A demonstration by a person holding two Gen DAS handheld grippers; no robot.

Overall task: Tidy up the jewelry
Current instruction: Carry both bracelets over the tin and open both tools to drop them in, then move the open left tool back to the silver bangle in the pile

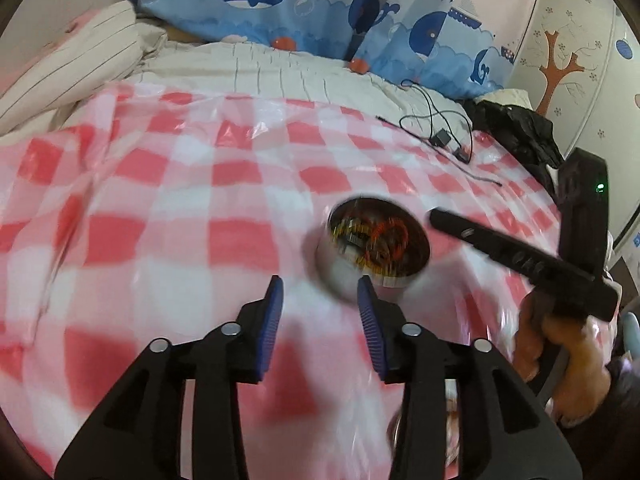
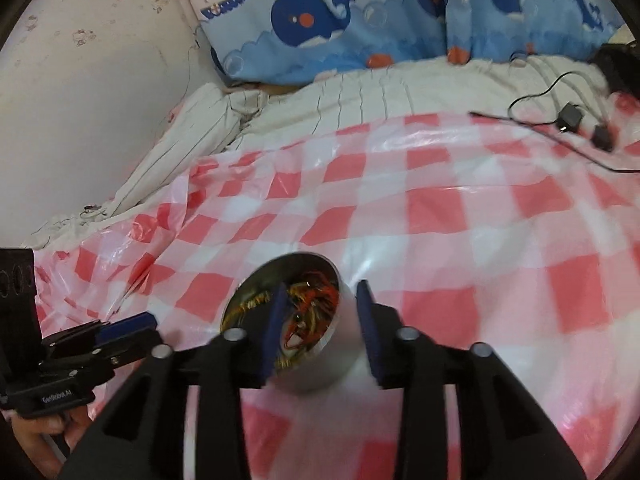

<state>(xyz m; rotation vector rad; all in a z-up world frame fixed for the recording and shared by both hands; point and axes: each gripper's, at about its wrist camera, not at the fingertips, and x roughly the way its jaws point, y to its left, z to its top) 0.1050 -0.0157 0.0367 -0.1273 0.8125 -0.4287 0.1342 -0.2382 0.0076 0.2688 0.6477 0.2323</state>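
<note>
Jewelry (image 2: 308,312), a tangle of red and gold pieces, is seen inside a round metal tin (image 2: 320,372) set on the red-and-white checked sheet (image 2: 440,208) spread over the bed. The right tongs (image 2: 320,292) are parted with nothing gripped, the tin's far rim lying between the blue pads. The left tongs (image 1: 320,284) are likewise parted and empty, just near of the tin.

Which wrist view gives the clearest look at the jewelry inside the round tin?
The left wrist view: the round tin sits unobstructed ahead of the left gripper, its tangled orange and gold jewelry open to view, though blurred. In the right wrist view the tin is closer, but one finger of the right gripper crosses its opening.
</note>
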